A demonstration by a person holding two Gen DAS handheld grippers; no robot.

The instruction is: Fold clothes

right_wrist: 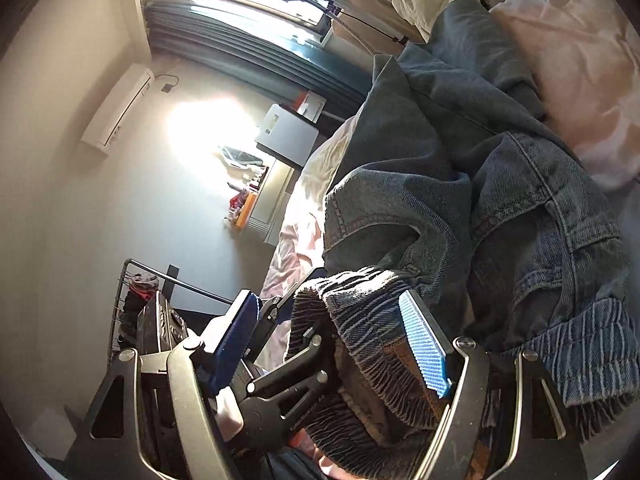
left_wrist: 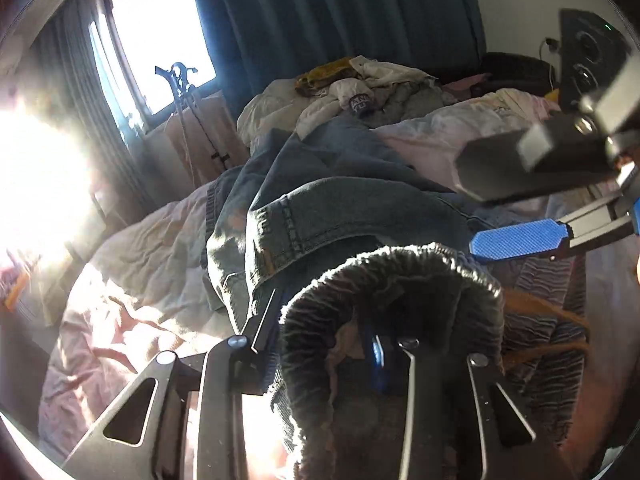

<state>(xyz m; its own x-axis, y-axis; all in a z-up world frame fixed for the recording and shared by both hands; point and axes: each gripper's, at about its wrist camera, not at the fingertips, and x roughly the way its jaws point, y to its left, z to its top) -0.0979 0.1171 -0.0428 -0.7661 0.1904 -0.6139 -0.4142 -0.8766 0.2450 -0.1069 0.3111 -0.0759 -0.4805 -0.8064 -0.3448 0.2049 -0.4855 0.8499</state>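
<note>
Blue denim jeans (left_wrist: pixel 320 184) lie crumpled on the bed, legs running away toward the pillows. Their gathered elastic waistband (left_wrist: pixel 392 276) arches over my left gripper (left_wrist: pixel 324 324), which looks shut on a fold of it; the fingertips are buried in the cloth. In the right wrist view the jeans (right_wrist: pixel 460 152) fill the middle, and the waistband (right_wrist: pixel 360 320) sits between the wide-apart blue pads of my right gripper (right_wrist: pixel 332 336), which is open. The far pad stands clear of the cloth. My right gripper (left_wrist: pixel 516 208) also shows at the right of the left wrist view.
A pink duvet (left_wrist: pixel 132 264) covers the bed. A heap of other clothes (left_wrist: pixel 372 84) lies at its far end by the dark curtain (left_wrist: pixel 320 20). A black speaker (left_wrist: pixel 588 52) stands at the right. A desk (right_wrist: pixel 280 168) and a clothes rack (right_wrist: pixel 136 292) flank the bed.
</note>
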